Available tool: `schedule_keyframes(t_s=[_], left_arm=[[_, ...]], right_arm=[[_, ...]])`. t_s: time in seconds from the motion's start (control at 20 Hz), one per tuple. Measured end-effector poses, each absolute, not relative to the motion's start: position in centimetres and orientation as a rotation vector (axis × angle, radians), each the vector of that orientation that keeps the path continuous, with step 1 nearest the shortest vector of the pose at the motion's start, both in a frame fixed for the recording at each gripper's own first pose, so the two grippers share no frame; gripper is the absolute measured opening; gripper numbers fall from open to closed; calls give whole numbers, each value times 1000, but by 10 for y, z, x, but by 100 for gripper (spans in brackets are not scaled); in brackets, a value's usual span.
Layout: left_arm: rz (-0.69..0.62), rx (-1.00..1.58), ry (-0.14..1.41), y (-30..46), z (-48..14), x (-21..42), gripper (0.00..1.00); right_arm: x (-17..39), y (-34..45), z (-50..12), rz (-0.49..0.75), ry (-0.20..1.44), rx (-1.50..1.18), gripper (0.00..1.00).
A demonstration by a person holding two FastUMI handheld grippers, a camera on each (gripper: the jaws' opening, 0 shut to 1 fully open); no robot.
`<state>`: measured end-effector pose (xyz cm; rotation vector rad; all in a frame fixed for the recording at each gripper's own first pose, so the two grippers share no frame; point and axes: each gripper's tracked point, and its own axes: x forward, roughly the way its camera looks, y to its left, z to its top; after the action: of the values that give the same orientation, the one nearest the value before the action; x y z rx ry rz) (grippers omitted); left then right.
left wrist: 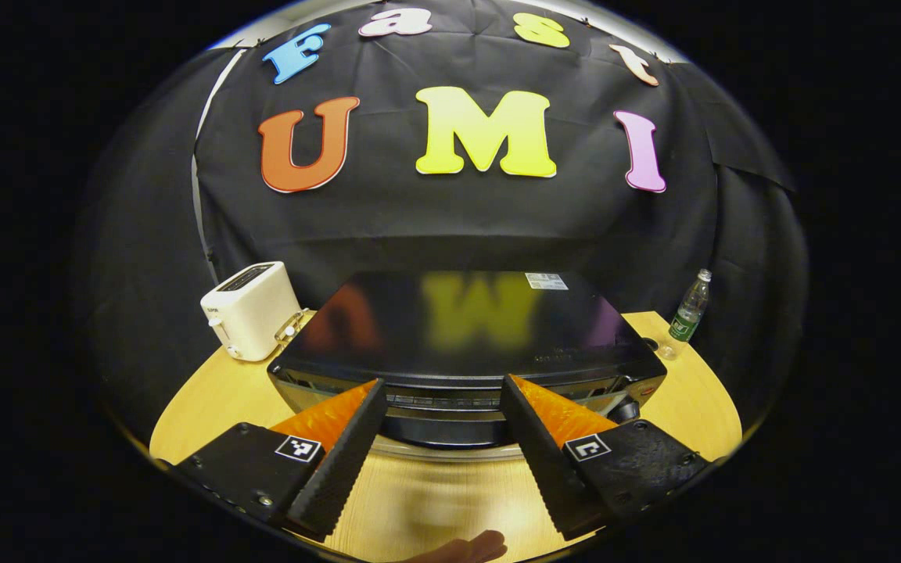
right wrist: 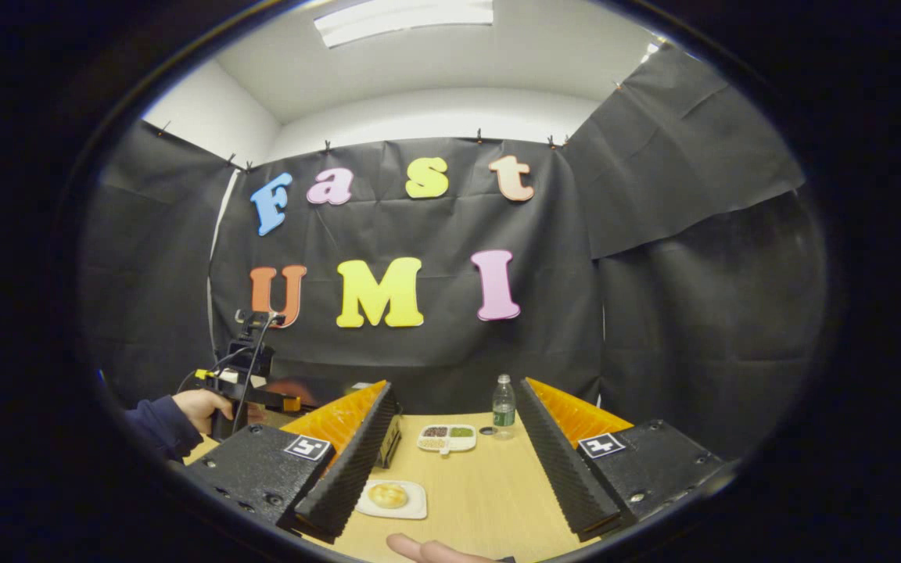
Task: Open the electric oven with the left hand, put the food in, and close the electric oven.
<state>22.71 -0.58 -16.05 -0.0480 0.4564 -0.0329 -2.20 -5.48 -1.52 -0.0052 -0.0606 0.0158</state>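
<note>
The black electric oven [left wrist: 450, 336] stands in the left gripper view straight ahead, with its door shut and its glossy top facing me. My left gripper [left wrist: 443, 387] is open, its fingertips level with the oven's upper front edge, one on each side of the middle. In the right gripper view, the food is a round bun on a white plate [right wrist: 390, 496] on the wooden table [right wrist: 489, 500]. Above that table my right gripper [right wrist: 454, 387] is open and holds nothing. Far off to the left, a hand [right wrist: 200, 408] holds the left gripper [right wrist: 278, 400].
A white toaster [left wrist: 251, 309] stands left of the oven and a small water bottle [left wrist: 689, 305] stands to its right. The right gripper view has a divided dish of grains [right wrist: 446, 438] and the bottle [right wrist: 504, 407] behind the plate. Black cloth walls close the booth.
</note>
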Motion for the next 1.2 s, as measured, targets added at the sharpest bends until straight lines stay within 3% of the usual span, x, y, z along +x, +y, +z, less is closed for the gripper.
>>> schedule_keyframes(t_s=[0.55,1.2], left_arm=[[-40,-103,450,-6,-183,158,98],[-50,-67,467,-8,-256,96,97]], right_arm=[[-38,-37,-19,50,-44,2,96],[-38,-31,-34,51,-20,-3,97]])
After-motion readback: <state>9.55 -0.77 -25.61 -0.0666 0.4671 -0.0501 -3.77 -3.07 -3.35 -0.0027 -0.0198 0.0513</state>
